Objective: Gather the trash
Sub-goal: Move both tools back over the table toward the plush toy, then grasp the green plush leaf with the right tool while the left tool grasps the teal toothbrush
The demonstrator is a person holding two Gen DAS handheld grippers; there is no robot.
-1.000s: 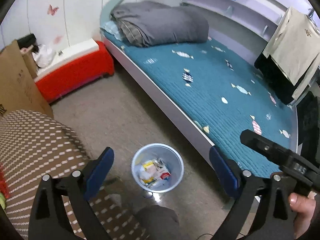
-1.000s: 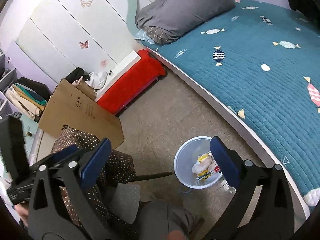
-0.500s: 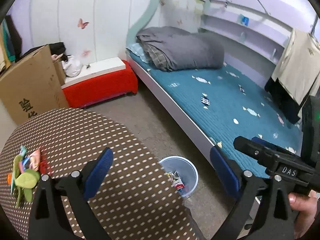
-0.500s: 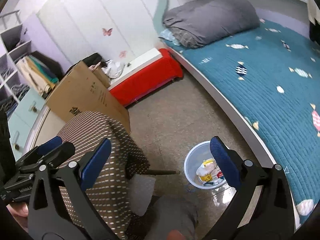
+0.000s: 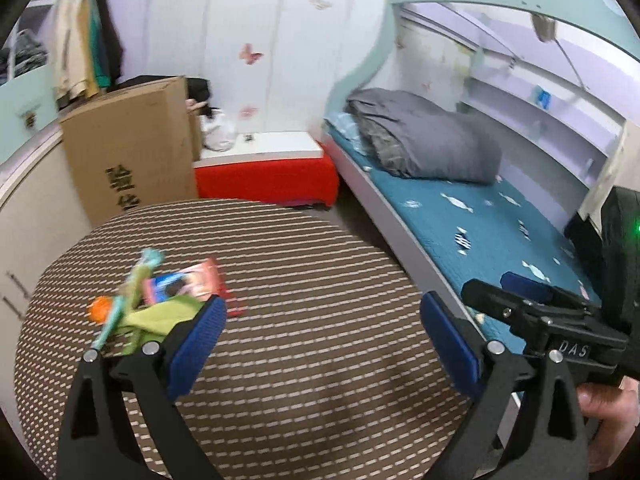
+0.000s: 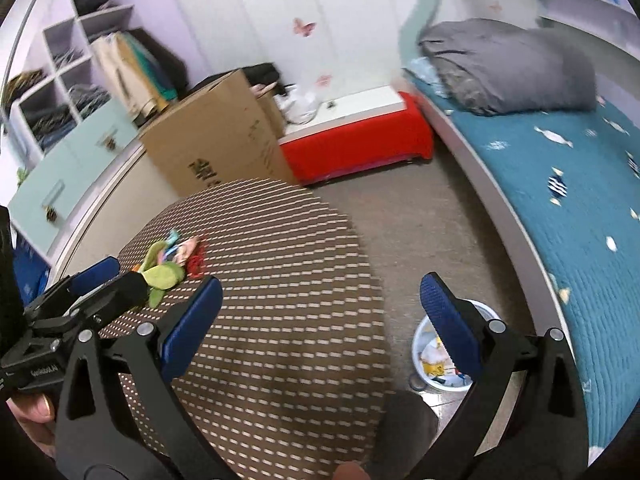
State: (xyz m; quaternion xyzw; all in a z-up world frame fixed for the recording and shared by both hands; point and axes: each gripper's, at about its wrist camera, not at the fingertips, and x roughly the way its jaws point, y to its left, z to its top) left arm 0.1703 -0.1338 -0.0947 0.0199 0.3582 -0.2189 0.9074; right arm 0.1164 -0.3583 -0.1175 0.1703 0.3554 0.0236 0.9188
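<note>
Bedroom clutter frames a round worktop [image 5: 304, 320] covered in a brown cloth with pale dashes. On its left part lies a small heap of trash [image 5: 160, 296]: a green crumpled piece, a pink and blue wrapper, a red scrap, something orange and a thin teal strip, all touching or overlapping. The right wrist view shows the same heap [image 6: 172, 262] near the far left edge of the worktop.

Left claw [image 5: 320, 332] hangs over the worktop with its blue pads spread wide and nothing between them; its left pad [image 5: 196, 344] sits just in front of the green piece, and whether it touches cannot be told. Right claw [image 6: 320, 320] is also spread wide and empty, above the right half of the worktop, well apart from the heap. Each claw shows at the edge of the other's view, with part of a hand [image 5: 608, 416] gripping the handle.

On the floor to the right of the worktop, between it and the bed, stands a pale round bin [image 6: 448, 356] with yellow and white wrappers inside; the right claw's right pad partly covers it.

Further out, a bed [image 5: 480, 216] with a teal quilt and a folded grey duvet [image 5: 424, 140] runs along the right side. A red bench with a white top [image 5: 268, 168] sits at its head, beside a tall cardboard box [image 5: 132, 148] with black printed characters. Behind the box are shelves [image 6: 64, 92] with hanging clothes, and butterfly stickers dot the white wall.
</note>
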